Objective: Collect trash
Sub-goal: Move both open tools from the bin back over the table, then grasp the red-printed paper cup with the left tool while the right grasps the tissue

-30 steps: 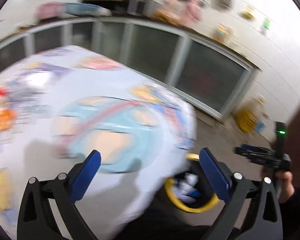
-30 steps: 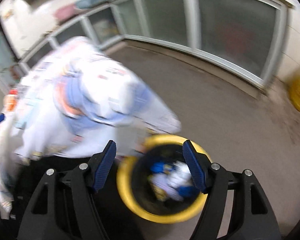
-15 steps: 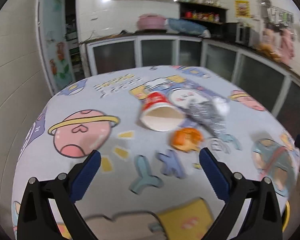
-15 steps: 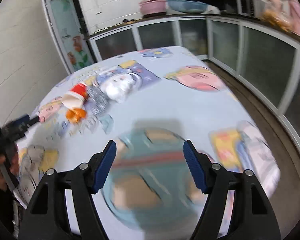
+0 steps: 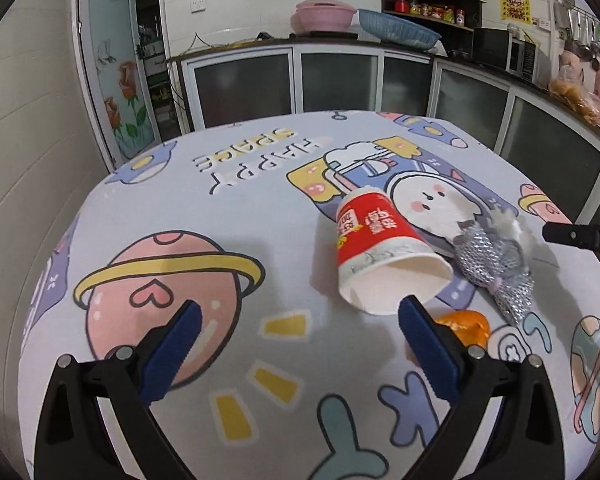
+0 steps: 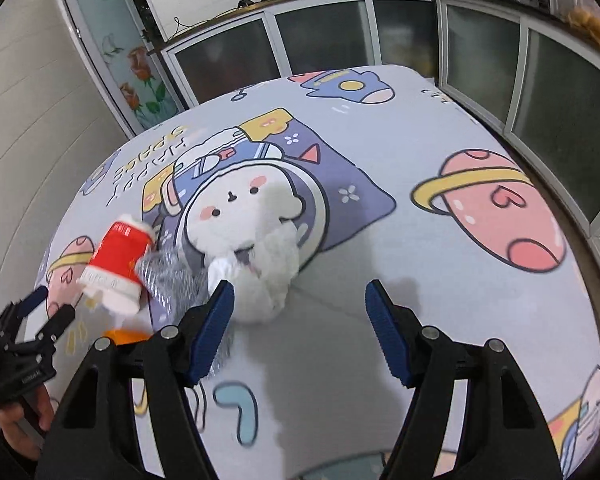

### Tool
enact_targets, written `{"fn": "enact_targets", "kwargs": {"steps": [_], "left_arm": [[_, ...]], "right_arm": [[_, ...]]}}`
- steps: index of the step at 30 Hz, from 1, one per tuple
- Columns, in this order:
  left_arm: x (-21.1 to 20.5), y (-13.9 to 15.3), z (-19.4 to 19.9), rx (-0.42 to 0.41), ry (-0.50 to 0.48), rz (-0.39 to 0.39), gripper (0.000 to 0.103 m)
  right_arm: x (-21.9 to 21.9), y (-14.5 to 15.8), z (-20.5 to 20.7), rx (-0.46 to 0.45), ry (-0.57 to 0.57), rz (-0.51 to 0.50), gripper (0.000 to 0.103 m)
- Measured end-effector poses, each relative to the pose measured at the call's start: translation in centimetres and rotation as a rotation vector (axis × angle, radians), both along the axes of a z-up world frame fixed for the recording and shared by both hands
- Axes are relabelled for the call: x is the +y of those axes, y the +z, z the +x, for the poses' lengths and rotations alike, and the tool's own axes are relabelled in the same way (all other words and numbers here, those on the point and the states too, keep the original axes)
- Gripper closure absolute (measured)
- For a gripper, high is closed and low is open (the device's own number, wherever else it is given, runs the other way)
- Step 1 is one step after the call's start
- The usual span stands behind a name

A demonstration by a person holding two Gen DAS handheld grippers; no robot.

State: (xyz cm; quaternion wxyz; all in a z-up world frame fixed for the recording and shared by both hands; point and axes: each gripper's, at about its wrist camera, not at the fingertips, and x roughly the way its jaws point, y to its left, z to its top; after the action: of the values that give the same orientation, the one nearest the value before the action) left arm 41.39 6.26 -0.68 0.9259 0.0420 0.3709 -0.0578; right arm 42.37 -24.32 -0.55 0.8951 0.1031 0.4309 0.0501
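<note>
A red and white paper cup (image 5: 380,248) lies on its side on the cartoon tablecloth (image 5: 220,240), mouth toward me. Beside it lie a silver foil wrapper (image 5: 492,264), crumpled white tissue (image 5: 452,208) and an orange peel piece (image 5: 464,326). My left gripper (image 5: 296,336) is open and empty, its right finger just in front of the cup's mouth. In the right wrist view the cup (image 6: 120,264), foil (image 6: 168,276), tissue (image 6: 268,276) and orange piece (image 6: 126,336) lie ahead to the left. My right gripper (image 6: 300,332) is open and empty, its left finger close to the tissue.
The left gripper (image 6: 40,320) and the hand holding it show at the left edge of the right wrist view. Glass-fronted cabinets (image 5: 340,80) run behind the table, with basins on the counter (image 5: 328,14) and a painted door (image 5: 116,76) at the left.
Both grippers swung from the yellow-rimmed bin beside the table up over the tabletop. They have since closed in on the trash pile; the cup and tissue look larger and nearer.
</note>
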Motion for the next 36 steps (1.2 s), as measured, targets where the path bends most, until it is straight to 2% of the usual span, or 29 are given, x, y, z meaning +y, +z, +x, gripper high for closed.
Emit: {"fn": "enact_targets", "kwargs": {"steps": [6, 13, 18, 19, 20, 21, 23, 24, 28, 31, 36], "left_arm": [[-0.1, -1.2, 2.1, 0.037, -0.001, -0.007, 0.008], [-0.2, -2.4, 4.7, 0.107, 0.008, -0.079, 0.008], [-0.7, -3.1, 6.2, 0.138, 0.009, -0.095, 0.008], [-0.9, -3.1, 6.5, 0.142, 0.009, -0.103, 0.011], [-0.9, -3.1, 6.6, 0.142, 0.01, -0.11, 0.025], [-0.9, -3.2, 6.7, 0.145, 0.011, -0.113, 0.034], [-1.1, -3.2, 6.8, 0.16, -0.005, -0.129, 0.082], [-1.2, -3.3, 6.9, 0.167, -0.017, -0.141, 0.091], [-1.4, -2.6, 6.4, 0.136, -0.018, -0.136, 0.093], [-0.9, -1.5, 5.6, 0.119, -0.03, -0.192, 0.093], [-0.5, -0.2, 3.7, 0.088, -0.041, -0.181, 0.093]], "right_arm": [[0.6, -1.1, 2.6, 0.044, 0.0, 0.023, 0.038], [1.2, -2.5, 4.0, 0.072, 0.007, 0.047, 0.038], [1.6, -2.7, 4.3, 0.087, 0.029, 0.055, 0.046], [1.6, -2.7, 4.3, 0.086, 0.032, 0.056, 0.052], [1.6, -2.6, 4.2, 0.083, 0.034, 0.054, 0.062], [1.6, -2.5, 4.2, 0.081, 0.036, 0.05, 0.068], [1.9, -2.2, 4.1, 0.076, 0.054, 0.044, 0.086], [2.1, -2.0, 4.0, 0.069, 0.062, 0.036, 0.088], [2.3, -1.6, 3.3, 0.046, 0.074, 0.044, 0.094], [1.7, -1.1, 2.5, 0.034, 0.071, 0.079, 0.094], [0.6, 0.4, 0.6, -0.005, 0.058, 0.084, 0.094]]}}
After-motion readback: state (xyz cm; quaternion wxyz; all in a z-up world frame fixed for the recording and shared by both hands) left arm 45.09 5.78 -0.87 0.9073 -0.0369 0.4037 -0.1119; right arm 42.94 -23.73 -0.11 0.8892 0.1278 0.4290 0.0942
